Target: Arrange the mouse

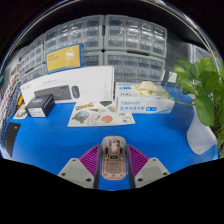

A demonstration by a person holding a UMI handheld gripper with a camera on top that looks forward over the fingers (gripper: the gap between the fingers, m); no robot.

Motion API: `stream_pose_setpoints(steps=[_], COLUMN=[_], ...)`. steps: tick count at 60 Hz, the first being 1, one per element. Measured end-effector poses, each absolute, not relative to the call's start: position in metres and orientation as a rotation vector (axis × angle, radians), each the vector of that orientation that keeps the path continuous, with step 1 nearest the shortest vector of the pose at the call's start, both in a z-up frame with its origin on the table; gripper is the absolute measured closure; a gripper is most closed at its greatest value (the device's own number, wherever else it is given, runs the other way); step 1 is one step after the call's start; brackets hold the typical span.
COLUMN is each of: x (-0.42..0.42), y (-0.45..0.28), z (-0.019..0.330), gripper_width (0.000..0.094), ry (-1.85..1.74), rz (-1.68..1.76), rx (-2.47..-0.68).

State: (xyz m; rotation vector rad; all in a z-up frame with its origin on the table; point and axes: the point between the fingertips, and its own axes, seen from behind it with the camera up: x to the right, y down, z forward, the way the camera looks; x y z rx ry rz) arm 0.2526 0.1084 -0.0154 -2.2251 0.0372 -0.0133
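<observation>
Blue tabletop (60, 140), white boxes (85, 82) at its back, shelving of clear bins (120, 35) behind, leafy plant (205, 95) beside

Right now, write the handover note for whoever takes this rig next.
Gripper: jaws closed on the mouse, which sits between the purple pads, lifted over the blue table.
Surroundings: leaflets lie flat beyond the jaws, a white keyboard box and a small black box behind them, a plant off to the side.
Done: mouse picked up.
Left: set the mouse down in its place; the pictures do not show which spot is meant.
</observation>
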Motion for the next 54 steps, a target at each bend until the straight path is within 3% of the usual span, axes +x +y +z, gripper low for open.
stream_pose_setpoints(steps=[6,14,22,32,39,46,54], x=[0.252,0.245,0.202,0.092,-0.007,-0.105,-0.207], y=[0.107,0.107,0.112,0.118,0.118,0.119,0.114], z=[-0.017,-0.005,0.076,0.191,0.237,0.240,0.179], gripper_width=[0.0599,0.0599,0.0600,0.0598,0.0598,0.0599,0.0601], ry=[0.046,0.067,0.109,0.160,0.145,0.076,0.003], rz=[-0.026,-0.066,-0.099,-0.035,0.029,0.059,0.117], rx=[-2.258,-2.296,-2.191,-2.047,-2.000,-1.989,-2.069])
